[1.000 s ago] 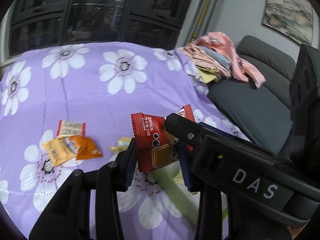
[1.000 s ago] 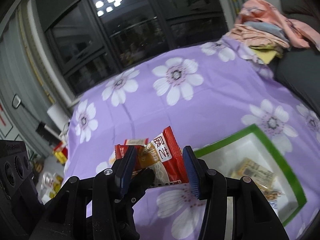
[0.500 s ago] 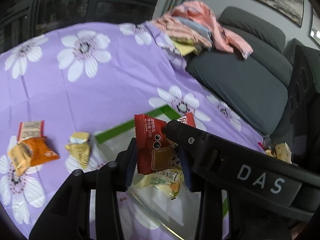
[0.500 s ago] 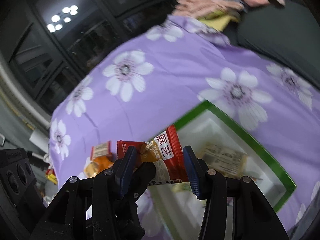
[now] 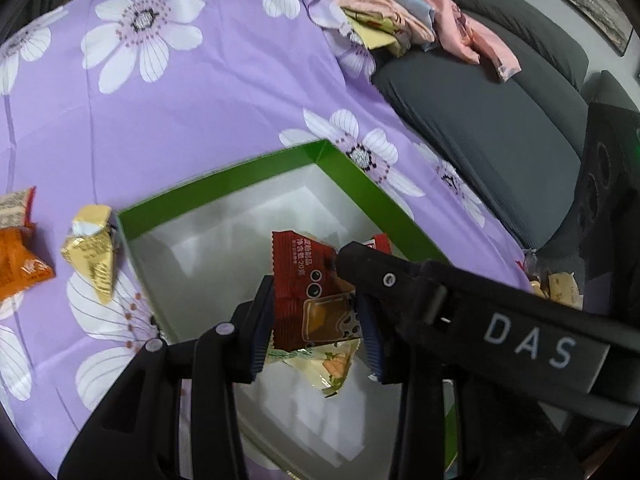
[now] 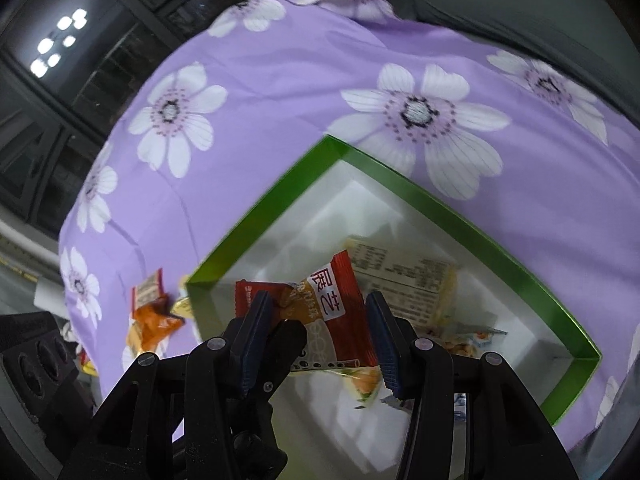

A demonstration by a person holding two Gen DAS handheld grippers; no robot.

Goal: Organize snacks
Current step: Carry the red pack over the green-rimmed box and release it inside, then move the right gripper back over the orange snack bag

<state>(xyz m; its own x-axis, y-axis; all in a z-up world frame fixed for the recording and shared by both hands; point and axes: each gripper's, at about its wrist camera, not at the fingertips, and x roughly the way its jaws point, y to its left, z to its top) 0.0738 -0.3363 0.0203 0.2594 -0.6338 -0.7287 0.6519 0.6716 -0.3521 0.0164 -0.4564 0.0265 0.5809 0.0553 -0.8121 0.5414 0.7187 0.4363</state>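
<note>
My left gripper (image 5: 316, 320) is shut on a red snack packet (image 5: 304, 276) with a brown drink printed on it. It hangs over the green-rimmed white box (image 5: 224, 184). My right gripper (image 6: 318, 324) is shut on a second red packet with a white label (image 6: 336, 300), close beside the first and over the same box (image 6: 460, 216). One right finger (image 5: 360, 264) crosses just behind the left packet. One left finger (image 6: 288, 336) shows between the right jaws. Pale packets (image 6: 400, 276) lie inside the box, one (image 5: 328, 364) under the held packets.
On the purple flowered cloth left of the box lie a gold packet (image 5: 94, 248), an orange packet (image 5: 16, 264) and a red-and-white one (image 5: 12, 208). A grey sofa (image 5: 480, 120) with a pile of clothes (image 5: 400, 8) borders the cloth at the right.
Both grippers have carried their red packets from above the cloth to above the box, sinking and tipping downward. The box now fills the middle of both views.
</note>
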